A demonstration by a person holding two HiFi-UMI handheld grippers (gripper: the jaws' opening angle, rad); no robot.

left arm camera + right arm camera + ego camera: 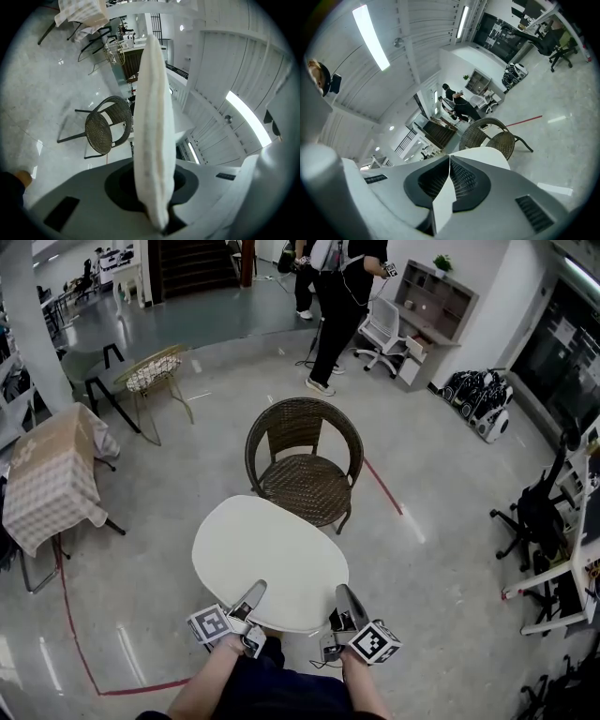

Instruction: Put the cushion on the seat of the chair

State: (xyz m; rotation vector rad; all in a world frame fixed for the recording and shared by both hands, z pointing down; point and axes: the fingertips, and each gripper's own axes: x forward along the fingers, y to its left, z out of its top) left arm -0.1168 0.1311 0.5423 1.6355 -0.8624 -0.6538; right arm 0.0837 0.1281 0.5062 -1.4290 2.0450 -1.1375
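While held out level ahead of the body and above the grey floor (441, 549), not yet on the seat: white oval cushion (270, 554), broad face up. Gripped along its near edge at two spots, one towards each side.

Left gripper (253, 592) at the near left, fingers (117, 187) closed tight on the cushion's rim. Seen along those fingers, cushion edge-on, a thick pale slab rising out of the pinch and filling the middle of the view. Right gripper (345, 596) at the near right, fingers likewise pressed onto the rim, only a thin white sliver showing between the dark ribbed pads, then the cushion widening out beyond them. Marker cubes just outside both grips, forearms close together below.

Straight ahead, brown woven chair (305, 456) facing this way, round seat (305, 482) and curved back in plain sight. In the head view, cushion's far edge overlapping the seat's front rim; over it or short of it, cannot tell.

Beside the chair, red line (382, 486) running along the floor. Further back, person (339, 310) in dark clothes standing, white office chair (382, 329) close by. At upper left, pale wire chair (155, 381); at far left, checked cloth (52, 474) hanging in folds.
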